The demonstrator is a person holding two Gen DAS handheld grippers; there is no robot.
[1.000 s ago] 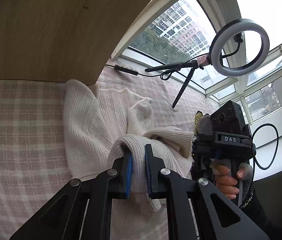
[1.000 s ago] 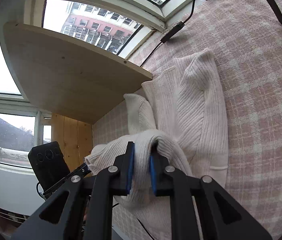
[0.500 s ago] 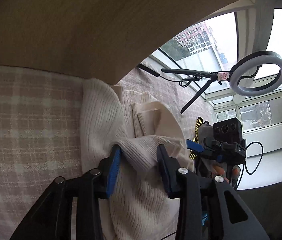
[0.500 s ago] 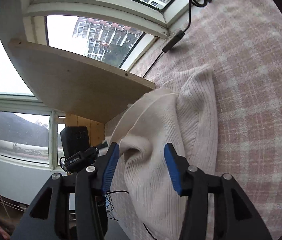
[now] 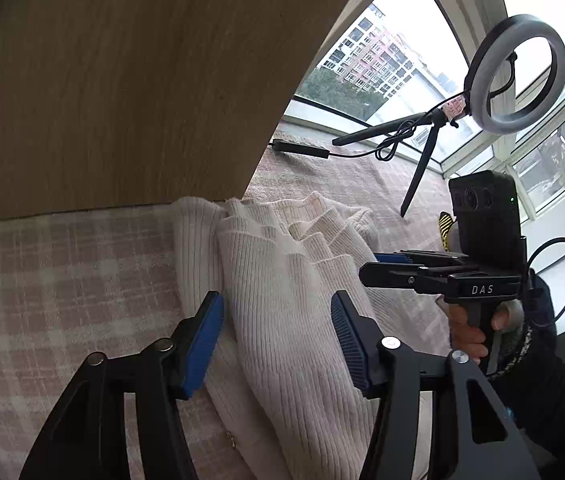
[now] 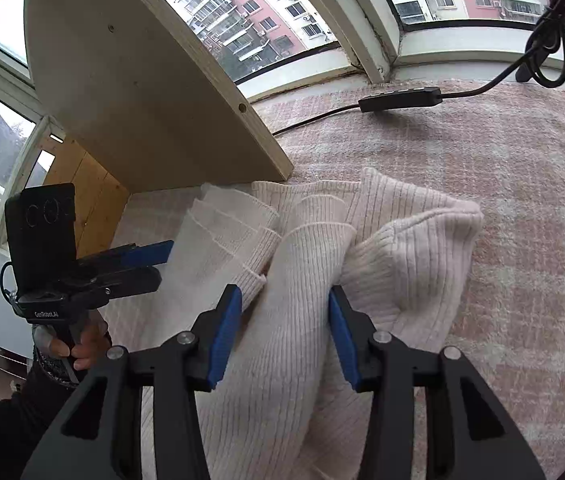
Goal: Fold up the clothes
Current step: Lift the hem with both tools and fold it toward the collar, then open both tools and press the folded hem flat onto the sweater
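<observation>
Sweater (image 5: pixel 294 304): cream rib-knit cloth, soft, matt. Surface (image 6: pixel 530 208): pink checked woven cloth, slightly rough. Board (image 5: pixel 102 80): pale wood grain, matt. Left tongs (image 5: pixel 276 334): black matt plastic, ridged blue pads.

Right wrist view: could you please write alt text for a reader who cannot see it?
The right gripper is open, its blue-padded fingers on either side of a fold of a cream ribbed sweater lying bunched on a pink plaid cloth. At left, a hand holds the left gripper beside the sweater, below a wooden panel and windows.
</observation>
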